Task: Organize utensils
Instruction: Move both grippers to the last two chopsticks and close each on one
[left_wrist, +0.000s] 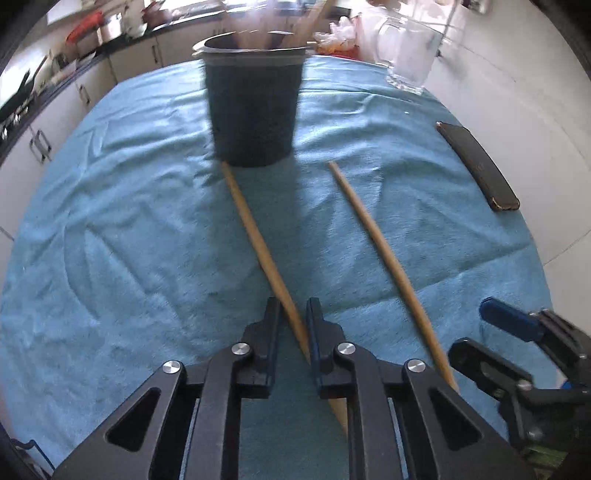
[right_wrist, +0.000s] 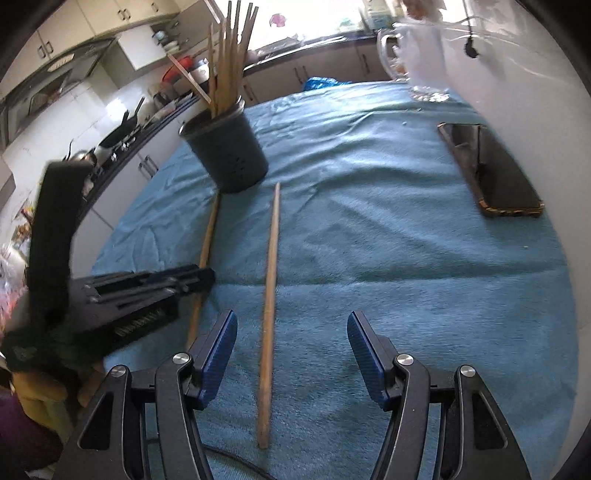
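Two wooden chopsticks lie on a blue towel (left_wrist: 110, 229) in front of a dark utensil cup (left_wrist: 253, 107) holding several sticks. My left gripper (left_wrist: 293, 306) has its fingers closed narrowly around the left chopstick (left_wrist: 255, 236), which passes between them. The right chopstick (left_wrist: 373, 229) lies free. In the right wrist view, my right gripper (right_wrist: 291, 325) is open with the right chopstick (right_wrist: 271, 280) lying between its blue pads, not touched. The left gripper (right_wrist: 177, 284) covers the near part of the left chopstick (right_wrist: 208, 236). The cup (right_wrist: 229, 151) stands beyond.
A black phone (right_wrist: 491, 170) lies on the towel at the right. A glass jug (right_wrist: 421, 55) stands at the far right corner. A white wall runs along the right. Kitchen counters and cabinets lie beyond the table's left edge.
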